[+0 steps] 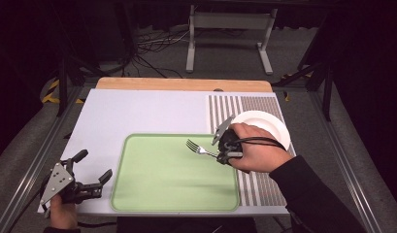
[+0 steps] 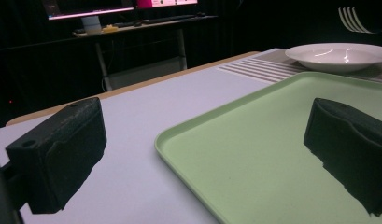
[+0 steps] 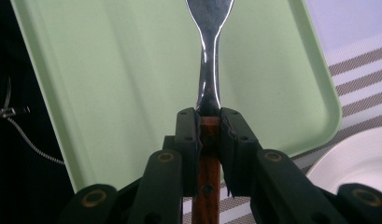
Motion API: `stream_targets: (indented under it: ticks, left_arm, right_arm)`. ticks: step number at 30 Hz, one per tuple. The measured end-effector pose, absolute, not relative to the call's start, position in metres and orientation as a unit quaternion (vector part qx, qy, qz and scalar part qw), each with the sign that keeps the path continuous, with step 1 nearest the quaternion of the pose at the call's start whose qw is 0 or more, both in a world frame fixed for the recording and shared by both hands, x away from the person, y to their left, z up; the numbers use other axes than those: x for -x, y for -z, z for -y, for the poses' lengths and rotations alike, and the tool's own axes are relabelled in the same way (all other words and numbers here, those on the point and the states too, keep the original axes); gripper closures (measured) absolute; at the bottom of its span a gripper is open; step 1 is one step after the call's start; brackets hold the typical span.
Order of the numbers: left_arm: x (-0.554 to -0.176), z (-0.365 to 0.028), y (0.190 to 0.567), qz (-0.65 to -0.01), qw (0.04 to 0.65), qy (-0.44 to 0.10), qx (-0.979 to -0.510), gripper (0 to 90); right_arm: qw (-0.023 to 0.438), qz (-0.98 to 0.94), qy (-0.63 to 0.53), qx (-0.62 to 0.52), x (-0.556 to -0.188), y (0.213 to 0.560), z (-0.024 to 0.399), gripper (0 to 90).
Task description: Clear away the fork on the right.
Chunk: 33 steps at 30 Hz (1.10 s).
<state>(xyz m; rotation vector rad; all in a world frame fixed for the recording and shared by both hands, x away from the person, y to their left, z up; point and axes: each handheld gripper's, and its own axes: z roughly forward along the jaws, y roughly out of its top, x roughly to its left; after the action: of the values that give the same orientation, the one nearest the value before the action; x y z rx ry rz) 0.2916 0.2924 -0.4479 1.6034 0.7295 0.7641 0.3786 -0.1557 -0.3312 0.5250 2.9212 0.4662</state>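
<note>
A metal fork (image 1: 198, 148) with a brown wooden handle (image 3: 208, 154) is held over the right part of the green tray (image 1: 152, 191). My right gripper (image 1: 224, 151) is shut on that handle, and the tines point left across the tray. In the right gripper view the fork (image 3: 209, 56) rises straight up between the two pads, over the tray (image 3: 109, 79). My left gripper (image 1: 96, 167) stands open at the table's front left corner, beside the tray's left rim, with nothing between its jaws (image 2: 205, 154). A white plate (image 1: 266, 127) lies on the striped mat behind my right hand.
The tray (image 2: 254, 154) sits on a pale mat (image 1: 138, 111) that covers most of the table. A striped placemat (image 1: 256, 187) runs down the right side under the plate (image 2: 338, 56). A wooden table edge (image 1: 184, 84) shows at the back, with a metal stand and cables on the floor beyond.
</note>
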Motion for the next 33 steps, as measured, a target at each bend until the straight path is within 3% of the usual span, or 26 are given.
stream_targets:
  ticks: [11, 33]
  left_arm:
    - [-0.292, -0.292, 0.448, -0.311, 0.573, -0.325, -0.685, 0.0]
    - [-0.292, -0.292, 0.448, -0.311, 0.573, -0.325, -0.685, 0.0]
  right_arm:
    - [0.034, -0.932, -0.174, -0.317, -0.376, 0.335, 0.148, 78.0]
    - [0.044, -0.875, -0.168, -0.452, -0.377, 0.349, 0.140, 78.0]
